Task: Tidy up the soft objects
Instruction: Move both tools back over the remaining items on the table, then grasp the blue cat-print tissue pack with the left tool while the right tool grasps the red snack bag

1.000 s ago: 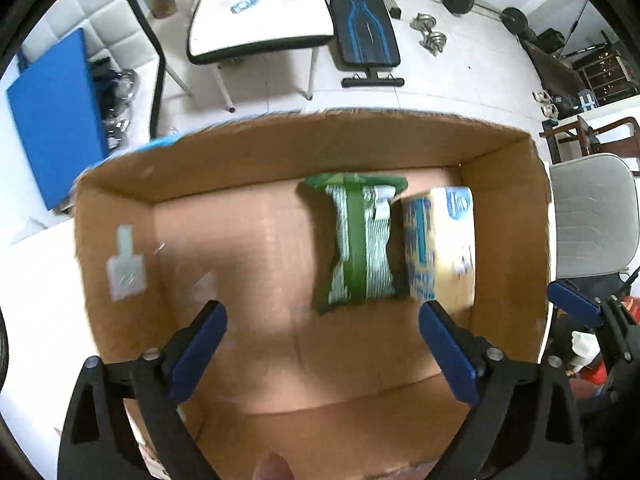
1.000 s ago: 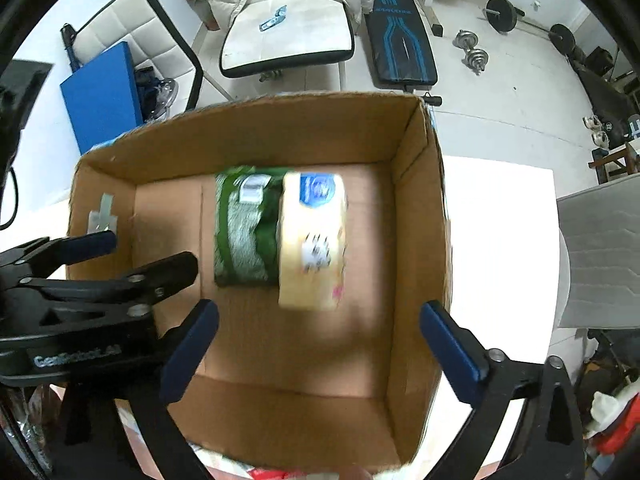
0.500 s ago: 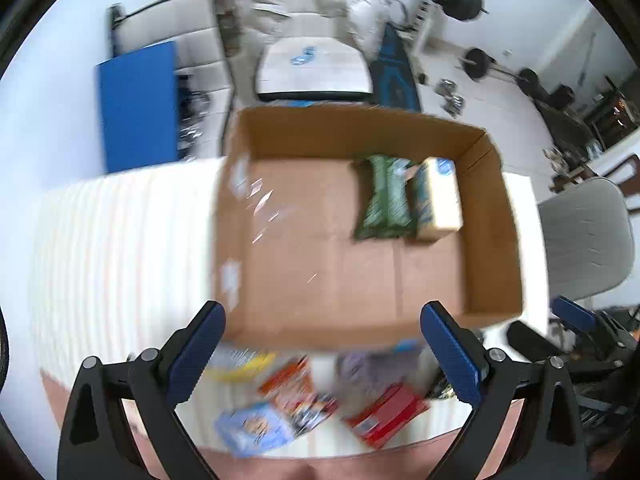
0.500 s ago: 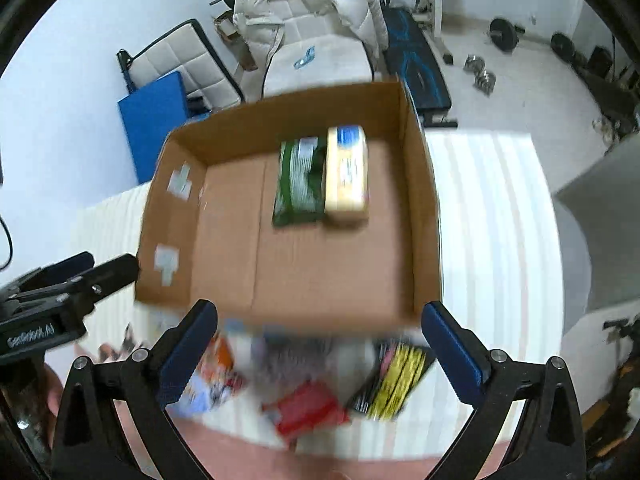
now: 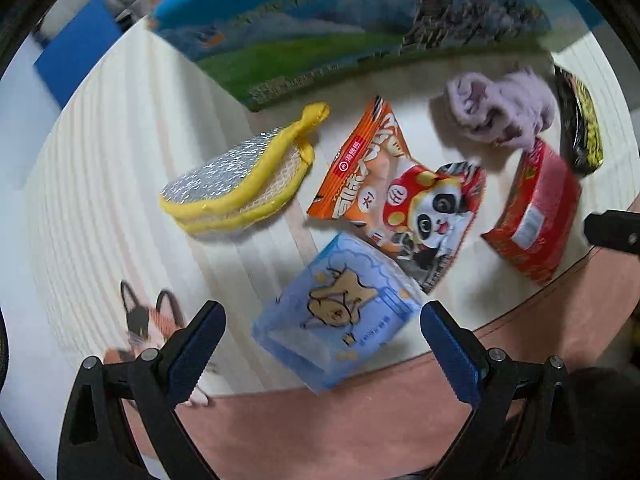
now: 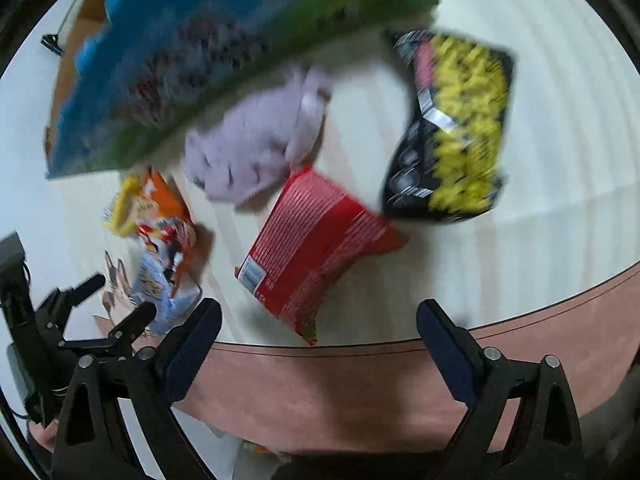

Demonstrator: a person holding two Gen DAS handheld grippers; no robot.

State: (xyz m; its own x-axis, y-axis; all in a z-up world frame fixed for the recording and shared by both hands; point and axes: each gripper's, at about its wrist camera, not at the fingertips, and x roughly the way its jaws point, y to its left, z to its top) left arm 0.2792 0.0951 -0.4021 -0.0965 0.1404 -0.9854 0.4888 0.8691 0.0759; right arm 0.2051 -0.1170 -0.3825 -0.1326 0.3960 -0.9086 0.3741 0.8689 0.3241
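Observation:
My left gripper hangs open, pointing down over a light blue tissue pack that lies between its fingers, untouched. Around the pack lie an orange panda snack bag, a yellow and silver scrub sponge, a purple cloth, a red packet and a black and yellow bag. My right gripper is wide and its jaws are closing. The red packet has its lower end between the fingers, and the pads are clear of it. The purple cloth and black and yellow bag lie beyond.
The cardboard box's printed blue and green side stands along the back of the white striped table. A cat picture is on the table by my left finger. The table's front edge runs just under both grippers. The left gripper is close on the right one's left.
Both grippers have pulled back from over the open box and dropped toward the items at the table's front. The box now fills only the top of each view.

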